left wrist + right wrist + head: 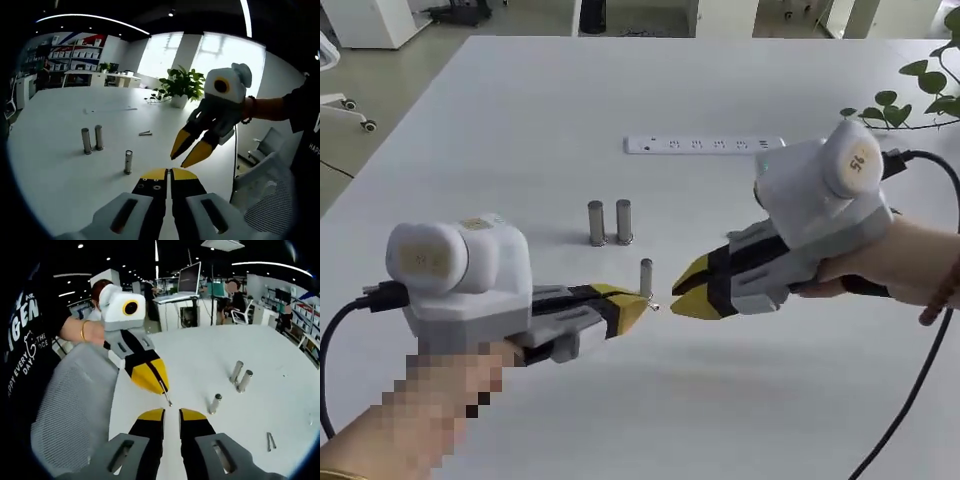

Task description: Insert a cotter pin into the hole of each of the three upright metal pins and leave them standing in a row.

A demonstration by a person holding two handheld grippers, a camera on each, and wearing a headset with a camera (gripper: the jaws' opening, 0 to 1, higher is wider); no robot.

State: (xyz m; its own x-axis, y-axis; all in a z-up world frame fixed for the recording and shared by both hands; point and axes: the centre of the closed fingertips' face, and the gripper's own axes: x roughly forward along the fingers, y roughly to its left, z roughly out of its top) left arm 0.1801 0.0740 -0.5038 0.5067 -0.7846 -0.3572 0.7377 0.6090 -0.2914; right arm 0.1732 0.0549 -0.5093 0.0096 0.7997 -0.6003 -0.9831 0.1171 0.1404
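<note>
White tabletop (500, 120) under us, and our left gripper (642, 306) has its jaws pinched on a cotter pin (167, 396), the thin end poking out of the tip. That tip sits just beside the front metal pin (646, 277), which stands upright. Our right gripper (678, 296) faces it close by, jaws parted, holding nothing. Farther back, the back-left metal pin (597, 222) and back-right metal pin (623, 221) stand side by side. A second cotter pin (270, 441) lies flat.

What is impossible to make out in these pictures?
- Holes in the pins: too small in every view.
- The cotter pin in the left gripper: only a thin sliver in the right gripper view, so its shape is unclear.
- Whether the two rear pins already hold cotter pins: too small in the head view.
</note>
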